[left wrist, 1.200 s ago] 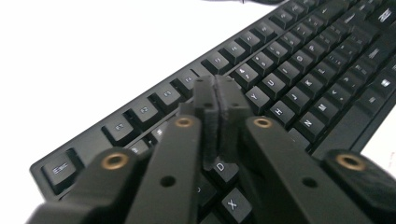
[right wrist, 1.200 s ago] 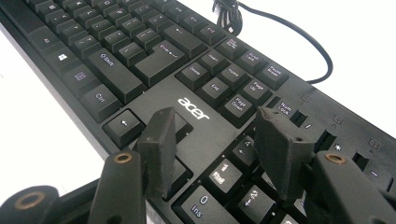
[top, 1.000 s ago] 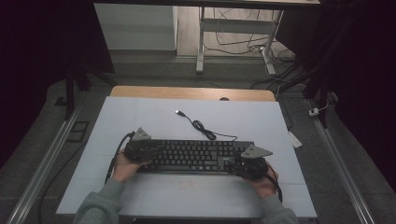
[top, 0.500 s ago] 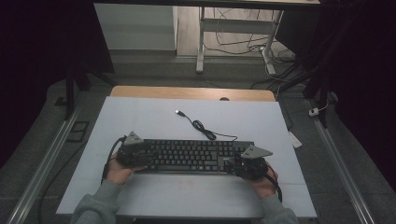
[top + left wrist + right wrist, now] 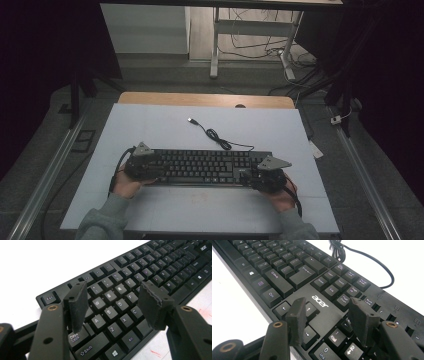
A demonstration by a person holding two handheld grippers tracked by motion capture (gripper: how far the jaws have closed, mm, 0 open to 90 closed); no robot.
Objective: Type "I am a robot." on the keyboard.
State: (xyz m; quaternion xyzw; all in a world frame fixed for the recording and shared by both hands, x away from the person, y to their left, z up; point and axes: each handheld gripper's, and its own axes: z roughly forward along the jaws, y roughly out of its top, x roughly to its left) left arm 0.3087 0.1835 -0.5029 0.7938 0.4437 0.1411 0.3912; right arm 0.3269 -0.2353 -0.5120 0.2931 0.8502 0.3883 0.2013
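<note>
I have both hands at the near edge of the white tabletop, one gripper at each end of the black keyboard that lies crosswise in front of me. My left gripper sits over the keyboard's end at nine o'clock; in the left gripper view its fingers stand wide apart above the A, S and W keys, gripping nothing. My right gripper hangs over the end at three o'clock, fingers likewise spread and empty, straddling the arrow keys near the acer logo. Whether either touches the keys I cannot quite tell. Farther out, toward twelve o'clock, the keyboard's cable snakes across the tabletop to its USB plug.
</note>
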